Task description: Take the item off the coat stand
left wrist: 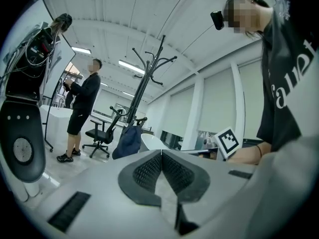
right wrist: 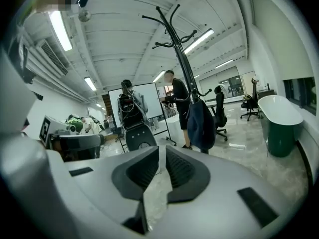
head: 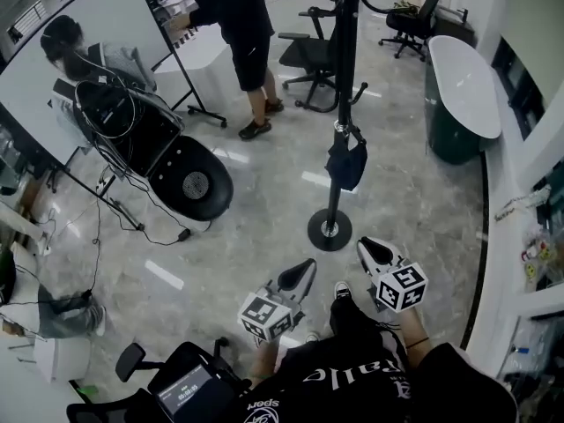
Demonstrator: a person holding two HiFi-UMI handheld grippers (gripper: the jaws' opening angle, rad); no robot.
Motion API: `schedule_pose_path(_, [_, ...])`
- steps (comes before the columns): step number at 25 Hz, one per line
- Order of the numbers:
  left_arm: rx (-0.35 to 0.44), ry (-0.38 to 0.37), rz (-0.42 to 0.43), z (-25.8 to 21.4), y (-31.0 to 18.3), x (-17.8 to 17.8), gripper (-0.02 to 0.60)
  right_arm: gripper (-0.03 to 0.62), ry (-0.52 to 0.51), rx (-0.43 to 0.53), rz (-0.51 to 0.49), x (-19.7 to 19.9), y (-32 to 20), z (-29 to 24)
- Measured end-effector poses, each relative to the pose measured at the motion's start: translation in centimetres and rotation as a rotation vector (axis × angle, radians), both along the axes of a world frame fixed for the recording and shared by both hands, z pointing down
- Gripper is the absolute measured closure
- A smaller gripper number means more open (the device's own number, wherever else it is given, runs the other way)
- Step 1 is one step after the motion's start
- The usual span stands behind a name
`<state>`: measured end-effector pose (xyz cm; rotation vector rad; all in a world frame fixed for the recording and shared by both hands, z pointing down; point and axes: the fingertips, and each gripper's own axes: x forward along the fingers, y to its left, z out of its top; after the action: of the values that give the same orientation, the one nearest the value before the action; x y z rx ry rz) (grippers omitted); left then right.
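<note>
A black coat stand (head: 342, 86) rises from a round base on the marble floor ahead of me. A dark blue bag (head: 346, 161) hangs from one of its low hooks. Both grippers are held low near my legs, short of the base and apart from the bag. My left gripper (head: 308, 264) is shut with nothing between its pads. My right gripper (head: 363, 243) is also shut and empty. The bag (left wrist: 128, 141) and stand (left wrist: 144, 78) sit left of centre in the left gripper view. In the right gripper view the bag (right wrist: 200, 126) hangs just right of the stand (right wrist: 179, 49).
A person in black (head: 242, 33) stands beyond the stand beside a whiteboard frame (head: 181, 69). A rig with cables and a black round shell (head: 189, 181) is at left. Office chairs (head: 310, 55) stand behind. A white-topped green tub (head: 463, 82) lies at right.
</note>
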<state>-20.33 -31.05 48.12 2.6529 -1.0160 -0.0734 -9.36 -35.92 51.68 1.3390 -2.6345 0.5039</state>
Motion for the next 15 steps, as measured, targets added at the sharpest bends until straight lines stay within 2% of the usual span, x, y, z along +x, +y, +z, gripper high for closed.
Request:
schedule_pose_path(7, [0.041,-0.050,-0.005,-2.0,-9.3,4.4,0.577,0.562,0.011,0.037,-0.044,3.1,-12.1,-1.7])
schedule_pose_path(8, [0.044,-0.060,-0.005,-2.0,-10.2,4.9,0.577,0.540,0.009,0.038,-0.050,3.6,-13.3,-1.7])
schedule_pose_path(10, [0.054,-0.075,-0.016,-1.8,-12.0,5.5,0.577,0.431,0.015,0.032,-0.063,4.2,-15.5,-1.6])
schedule_pose_path(15, [0.049,-0.101,-0.044,-1.1,-15.2,7.2,0.577,0.367,0.126,0.035,-0.098,5.1,-20.7,0.0])
